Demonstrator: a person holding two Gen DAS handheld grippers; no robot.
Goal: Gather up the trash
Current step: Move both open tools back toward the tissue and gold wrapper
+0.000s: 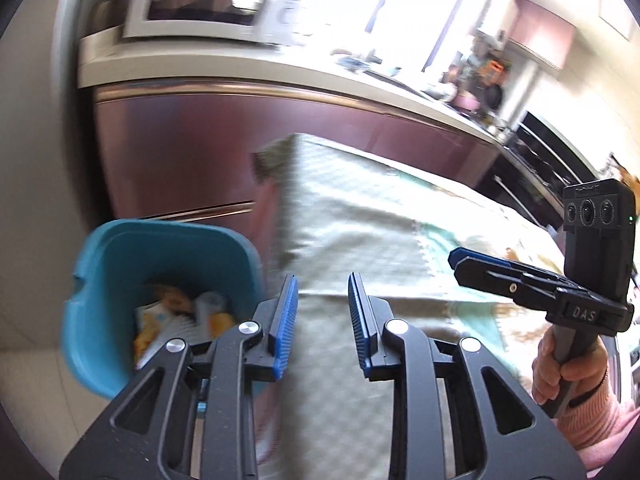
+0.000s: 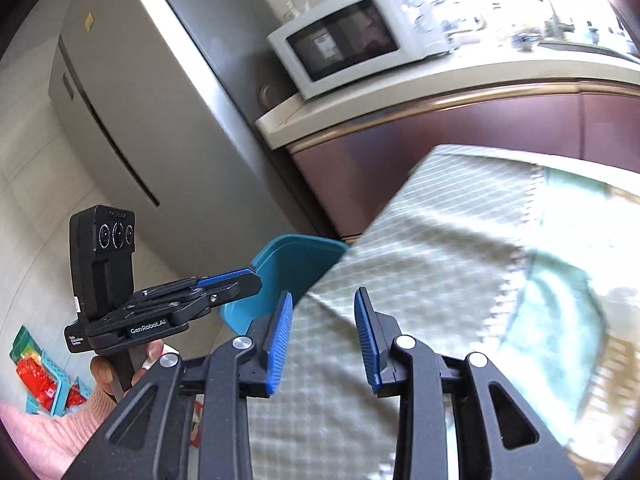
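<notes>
Trash, a heap of crumpled yellow-and-white wrappers (image 1: 180,316), lies at the bottom of the teal plastic bin (image 1: 120,260), which stands on the floor just beside the corner of the table draped in a pale green checked cloth (image 1: 360,208).

From the left gripper (image 1: 322,320) the bin sits at about nine to ten o'clock, close by. Its blue-padded jaws stand partly apart with only cloth behind them and nothing between. In the right wrist view the right gripper (image 2: 322,336) shows the same narrow, empty gap, and the bin lies at about eleven o'clock beyond the table corner, so the left hand (image 2: 120,368) is the nearer to it.

No loose trash shows ahead of either pair of jaws. The cloth's far side is blurred, so whether more waits there cannot be told; judging by this, the next pick lies farther along the table, toward one to two o'clock.

Room is open above the cloth. The maroon cabinet front (image 1: 240,140) and the table's edge bound the bin's gap, while the grey refrigerator (image 2: 140,100) stands well apart.
</notes>
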